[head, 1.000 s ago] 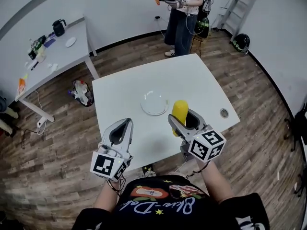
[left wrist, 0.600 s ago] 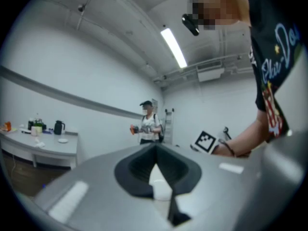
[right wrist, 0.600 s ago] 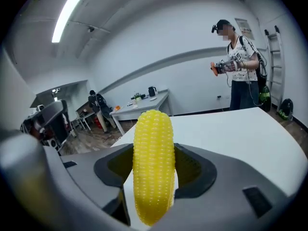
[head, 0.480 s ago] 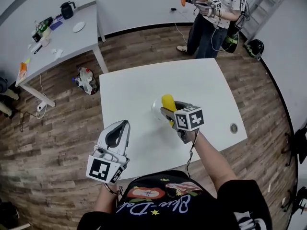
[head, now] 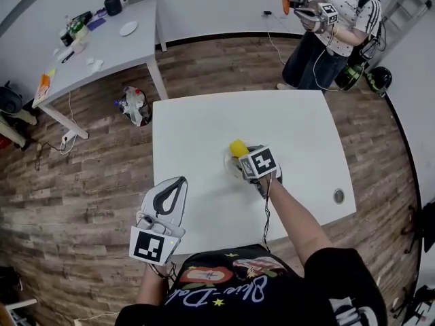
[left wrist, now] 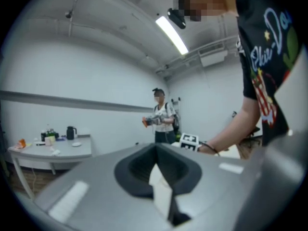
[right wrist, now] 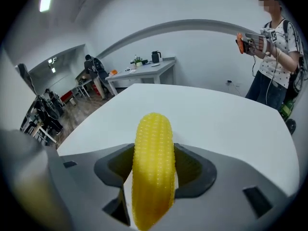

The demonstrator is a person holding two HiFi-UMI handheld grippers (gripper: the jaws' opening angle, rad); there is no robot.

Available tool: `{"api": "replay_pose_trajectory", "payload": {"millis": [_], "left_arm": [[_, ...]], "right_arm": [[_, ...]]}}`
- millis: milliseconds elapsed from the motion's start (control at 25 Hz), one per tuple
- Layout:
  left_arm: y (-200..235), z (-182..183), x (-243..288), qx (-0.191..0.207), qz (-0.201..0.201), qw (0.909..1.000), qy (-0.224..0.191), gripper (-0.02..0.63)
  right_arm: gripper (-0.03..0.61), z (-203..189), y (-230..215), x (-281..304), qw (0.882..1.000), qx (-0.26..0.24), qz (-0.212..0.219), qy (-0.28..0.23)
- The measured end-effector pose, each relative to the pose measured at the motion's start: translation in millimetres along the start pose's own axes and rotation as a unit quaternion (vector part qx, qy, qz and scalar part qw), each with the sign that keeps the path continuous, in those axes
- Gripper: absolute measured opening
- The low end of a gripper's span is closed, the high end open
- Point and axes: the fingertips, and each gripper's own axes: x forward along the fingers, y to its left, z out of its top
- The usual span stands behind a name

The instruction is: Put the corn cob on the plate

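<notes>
The yellow corn cob [head: 237,147] sticks out forward from my right gripper [head: 240,156], which is shut on it over the middle of the white table [head: 197,128]. Under the cob and gripper lies the clear glass plate [head: 228,164]; only part of its rim shows. In the right gripper view the corn cob [right wrist: 153,172] stands between the jaws of the right gripper [right wrist: 154,148], tip up, with bare tabletop beyond. My left gripper [head: 179,182] hovers over the table's near left part, shut and holding nothing. The left gripper [left wrist: 156,150] points level across the room.
A person [head: 329,32] stands beyond the table's far right corner, holding grippers with an orange object. A second table [head: 102,43] with a kettle and small items stands at the back left. A bag [head: 136,104] lies on the floor. A round grommet [head: 338,196] sits near the table's right edge.
My right gripper has carried the corn cob forward and left, from the near side of the plate to over it. The left gripper has stayed near the front edge.
</notes>
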Motion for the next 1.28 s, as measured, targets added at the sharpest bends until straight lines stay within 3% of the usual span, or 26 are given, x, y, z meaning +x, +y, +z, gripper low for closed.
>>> {"api": "replay_pose_trajectory", "payload": {"millis": [280,560,760,800,840,880,1000,1280], "left_arm": [[10,4,-6,-0.002,0.018,0.9998,-0.001,0.003],[6,7,-5,0.003,0.016,0.9999,-0.004,0.003],[2,15,2,0.013,0.007,0.9998,-0.009,0.003],[2,17,4,0.015,0.005,0.9998,-0.011,0.003],[1,19,5,0.015,0.003,0.9998,-0.014,0.003],[0,21,6,0.015,0.001,0.9998,-0.016,0.003],[-3,25,11,0.011,-0.007,0.9996,-0.023,0.003],[-21,30,32,0.022,-0.042,0.9985,-0.029,0.003]], "right_arm": [[0.25,-2,-4,4,1.0,-0.008,-0.015,-0.017],[0.252,12,0,-15,0.994,-0.053,-0.025,-0.094],[0.247,34,4,-90,0.971,-0.024,-0.048,-0.234],[0.2,34,3,-107,0.964,-0.013,-0.06,-0.259],[0.051,32,1,-124,0.958,-0.002,-0.073,-0.279],[0.026,29,1,-140,0.952,0.008,-0.08,-0.295],[0.014,21,7,-176,0.943,0.032,-0.082,-0.322],[0.014,29,22,-218,0.928,0.004,-0.085,-0.364]]}}
